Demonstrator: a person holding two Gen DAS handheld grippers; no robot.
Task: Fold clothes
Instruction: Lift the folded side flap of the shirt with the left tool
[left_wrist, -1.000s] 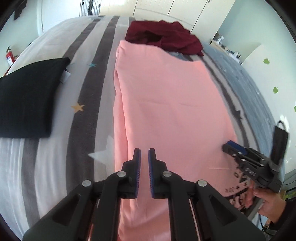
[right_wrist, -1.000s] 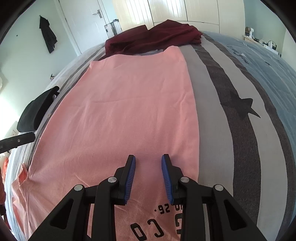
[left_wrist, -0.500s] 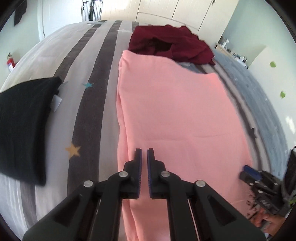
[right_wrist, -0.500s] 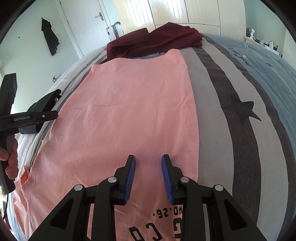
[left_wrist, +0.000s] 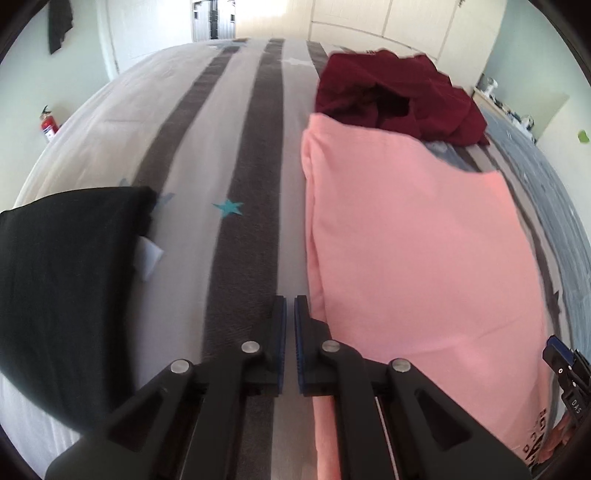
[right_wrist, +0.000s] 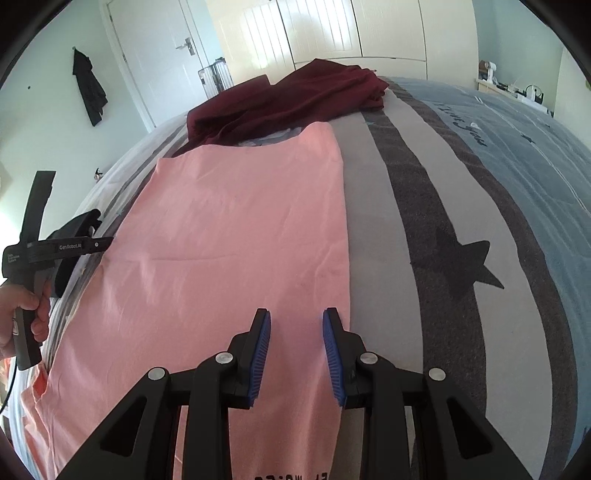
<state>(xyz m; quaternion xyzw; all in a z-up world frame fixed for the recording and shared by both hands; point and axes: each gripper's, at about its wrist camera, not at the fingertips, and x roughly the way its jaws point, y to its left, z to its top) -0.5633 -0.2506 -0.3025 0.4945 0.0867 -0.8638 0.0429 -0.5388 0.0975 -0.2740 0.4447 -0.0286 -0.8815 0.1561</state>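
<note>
Lying under parted right claw (right_wrist: 296, 349), pink shirt (right_wrist: 236, 251), closed empty left claw (left_wrist: 290, 325) at its edge

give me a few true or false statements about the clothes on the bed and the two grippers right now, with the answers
1. The pink garment lies spread flat on the striped bedcover. True.
2. The left gripper holds the pink garment. False: its jaws are shut on nothing, over the bedcover beside the garment's edge.
3. The right gripper is open above the pink garment. True.
4. The dark red garment is neatly folded. False: it lies crumpled past the pink garment's far end.
5. A black garment lies on the bedcover, apart from the pink one. True.
</note>
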